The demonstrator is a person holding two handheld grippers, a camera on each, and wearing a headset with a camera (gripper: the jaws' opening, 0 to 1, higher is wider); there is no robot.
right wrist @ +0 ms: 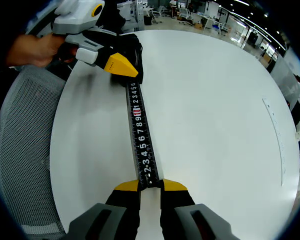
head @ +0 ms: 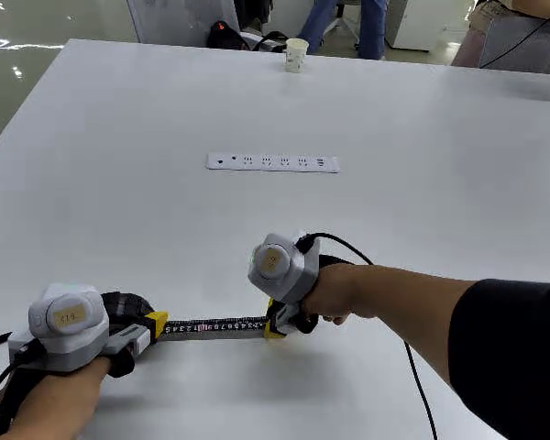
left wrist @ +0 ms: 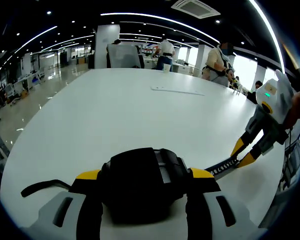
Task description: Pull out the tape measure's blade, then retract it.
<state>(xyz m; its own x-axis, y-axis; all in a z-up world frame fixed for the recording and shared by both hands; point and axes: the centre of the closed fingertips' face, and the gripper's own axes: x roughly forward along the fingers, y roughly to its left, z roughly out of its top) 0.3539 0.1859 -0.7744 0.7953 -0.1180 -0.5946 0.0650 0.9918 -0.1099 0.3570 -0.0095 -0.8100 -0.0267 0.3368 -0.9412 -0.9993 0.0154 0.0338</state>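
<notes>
The tape measure [left wrist: 140,187] is squeezed in the jaws of the left gripper [head: 154,324]; its blade [right wrist: 139,132] is pinched by the right gripper [right wrist: 150,186], low over the desk [head: 257,101].

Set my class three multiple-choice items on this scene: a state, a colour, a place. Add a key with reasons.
1. The blade is: A) fully retracted B) partly drawn out C) snapped.
2. The tape measure case is: A) black B) red C) white.
3. The power strip lies: A) under the blade B) on the table, beyond the blade C) on a chair.
Key: B, the right tool pinches its end away from the case; A, black body in the left tool; B, it lies farther up the table.
</notes>
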